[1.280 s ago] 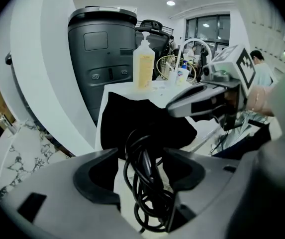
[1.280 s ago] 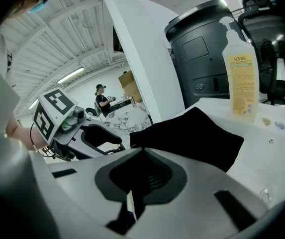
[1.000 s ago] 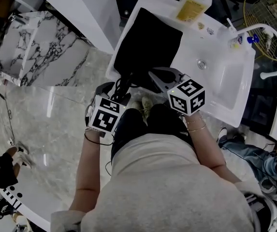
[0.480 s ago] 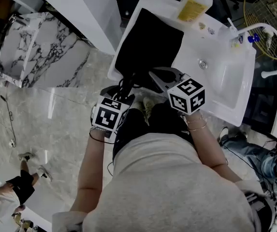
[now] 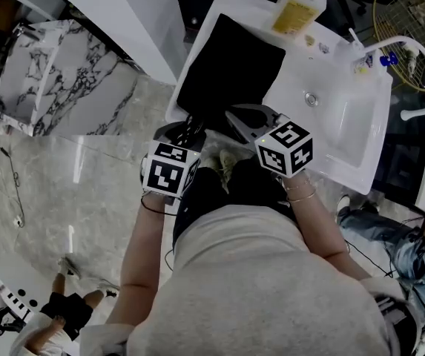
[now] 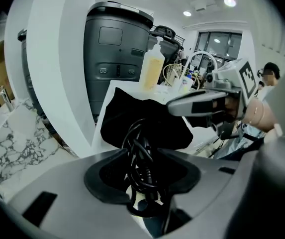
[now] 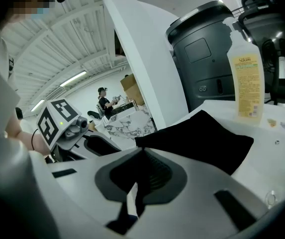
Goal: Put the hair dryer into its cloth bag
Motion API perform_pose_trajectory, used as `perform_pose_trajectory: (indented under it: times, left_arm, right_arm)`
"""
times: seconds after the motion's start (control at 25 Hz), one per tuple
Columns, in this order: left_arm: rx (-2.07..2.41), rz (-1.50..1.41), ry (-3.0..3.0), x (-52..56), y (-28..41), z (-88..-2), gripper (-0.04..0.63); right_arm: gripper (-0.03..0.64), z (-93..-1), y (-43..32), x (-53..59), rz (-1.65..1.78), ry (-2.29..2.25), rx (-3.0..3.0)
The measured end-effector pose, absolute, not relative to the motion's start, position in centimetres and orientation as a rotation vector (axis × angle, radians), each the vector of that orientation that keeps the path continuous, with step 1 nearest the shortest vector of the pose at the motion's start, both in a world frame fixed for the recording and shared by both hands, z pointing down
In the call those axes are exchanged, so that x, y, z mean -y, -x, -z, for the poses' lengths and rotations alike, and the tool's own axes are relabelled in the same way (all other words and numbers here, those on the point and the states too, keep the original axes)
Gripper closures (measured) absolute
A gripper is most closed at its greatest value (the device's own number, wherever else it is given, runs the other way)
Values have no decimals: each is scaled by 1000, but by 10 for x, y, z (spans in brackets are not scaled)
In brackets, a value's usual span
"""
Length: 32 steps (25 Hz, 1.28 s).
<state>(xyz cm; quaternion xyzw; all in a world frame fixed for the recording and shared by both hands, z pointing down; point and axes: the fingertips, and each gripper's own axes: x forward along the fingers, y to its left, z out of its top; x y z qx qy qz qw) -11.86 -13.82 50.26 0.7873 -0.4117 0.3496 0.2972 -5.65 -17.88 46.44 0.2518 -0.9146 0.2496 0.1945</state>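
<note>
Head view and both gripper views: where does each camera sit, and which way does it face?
Head view: on the person's head, facing steeply down at the counter and black cloth bag; torso, forearms, left gripper and right gripper show.
Left gripper view: on that gripper, facing the bag along jaws that have just been closing on the coiled cord; right gripper shows.
Right gripper view: on that gripper, facing the bag along shut jaws; left gripper shows.
Both gripper views share the bag and bottle.

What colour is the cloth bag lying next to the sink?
Black. The cloth bag shows best in the head view.
</note>
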Motion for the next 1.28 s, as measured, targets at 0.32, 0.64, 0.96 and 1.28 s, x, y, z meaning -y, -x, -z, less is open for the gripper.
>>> perform_pose_trajectory:
  times: [0.32, 0.64, 0.96, 1.28]
  left_arm:
    - [1109, -927, -2121, 164, 106, -496, 420]
    - [1139, -945, -2080, 184, 88, -514, 419]
    - [1086, -954, -2159, 173, 83, -508, 380]
    - [1089, -987, -2116, 140, 103, -509, 351]
  right_arm:
    - [607, -463, 60, 179, -701, -697, 2567]
    - [607, -469, 59, 177, -712, -682, 2551]
    - [607, -474, 53, 174, -728, -688, 2540]
    - [607, -473, 48, 173, -728, -705, 2545]
